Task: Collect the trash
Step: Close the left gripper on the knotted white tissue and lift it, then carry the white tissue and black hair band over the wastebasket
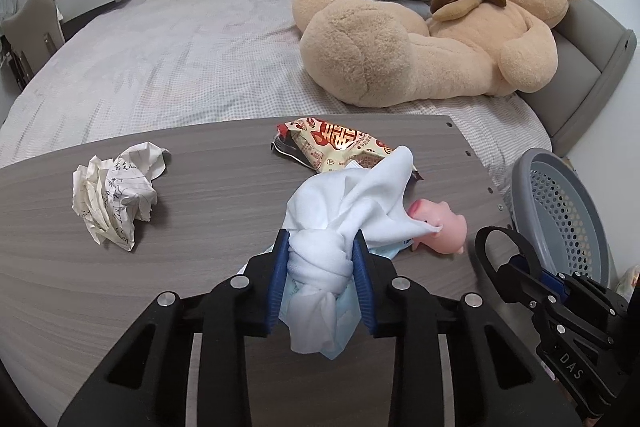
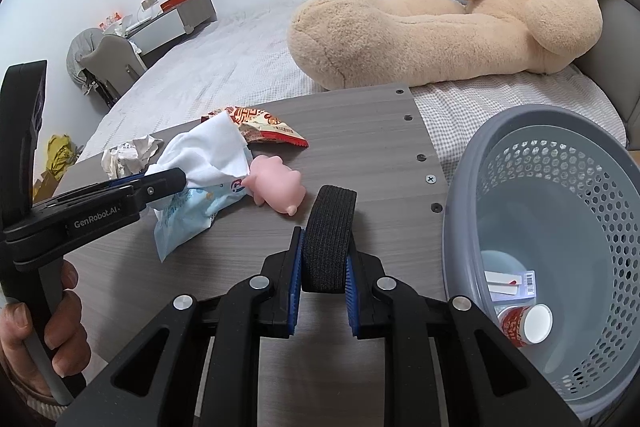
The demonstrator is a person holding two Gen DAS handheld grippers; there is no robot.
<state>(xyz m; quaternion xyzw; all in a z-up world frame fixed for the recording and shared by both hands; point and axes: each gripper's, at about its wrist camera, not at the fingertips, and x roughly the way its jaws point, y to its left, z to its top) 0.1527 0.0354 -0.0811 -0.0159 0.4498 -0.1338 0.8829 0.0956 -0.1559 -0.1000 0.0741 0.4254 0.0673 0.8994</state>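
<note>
The left tongs point(image 1: 320, 267) pinched a white cloth point(image 1: 344, 211) knotted over a blue wrapper, its long axis running forward along the fingers above the worktop point(image 1: 200, 227). The right tongs point(image 2: 322, 267) pinched a black band point(image 2: 330, 227), stretched forward beside the grey basket point(image 2: 520, 131).

We see a table point(image 1: 200, 155) of grey wood-grain laminate, matt, with fine streaks. On it a ball of crumpled paper point(image 1: 116, 191), creased and dull, inked with handwriting, and a snack wrapper point(image 1: 340, 145) of glossy printed film. The left gripper point(image 1: 320, 259) is matt black plastic with ribbed blue pads and bright metal pins; it pinches a white cloth point(image 1: 348, 203), soft and knotted, over a pale blue plastic packet point(image 2: 188, 211). The pink pig toy point(image 2: 276, 189) looks smooth and rubbery. The right gripper point(image 2: 322, 269) squeezes a black band point(image 2: 330, 227) of coarse woven fabric. The grey basket point(image 2: 560, 187) is smooth perforated plastic; the teddy bear point(image 1: 420, 39) is fuzzy plush.
</note>
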